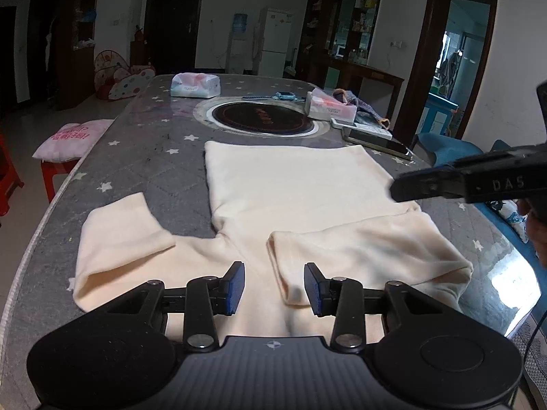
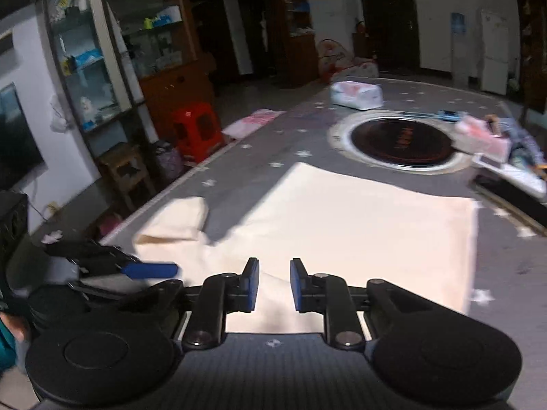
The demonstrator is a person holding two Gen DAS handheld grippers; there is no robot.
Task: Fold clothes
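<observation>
A cream sweater [image 1: 301, 184] lies spread flat on a grey star-patterned table [image 1: 143, 157], its body reaching toward the round black cooktop [image 1: 261, 118] set into the tabletop. Its right sleeve [image 1: 362, 242] is folded across the lower body, while the left sleeve [image 1: 119, 235] lies bent on the table beside the body.

The left gripper [image 1: 274, 287] hangs low over the near end of the sweater, its fingers apart with nothing between the blue pads; the cuff of the folded sleeve lies just beneath them. The right gripper [image 2: 274, 285] hovers over the near part of the sweater with its fingers also apart, a narrower gap, cloth showing below but not pinched. In the left wrist view it reaches in from the right edge above the sweater's side.

Beyond the cooktop sit 2 tissue packs [image 1: 195, 85], a phone [image 1: 377, 141] and other small items. A red stool [image 2: 198, 131] stands beside the table
</observation>
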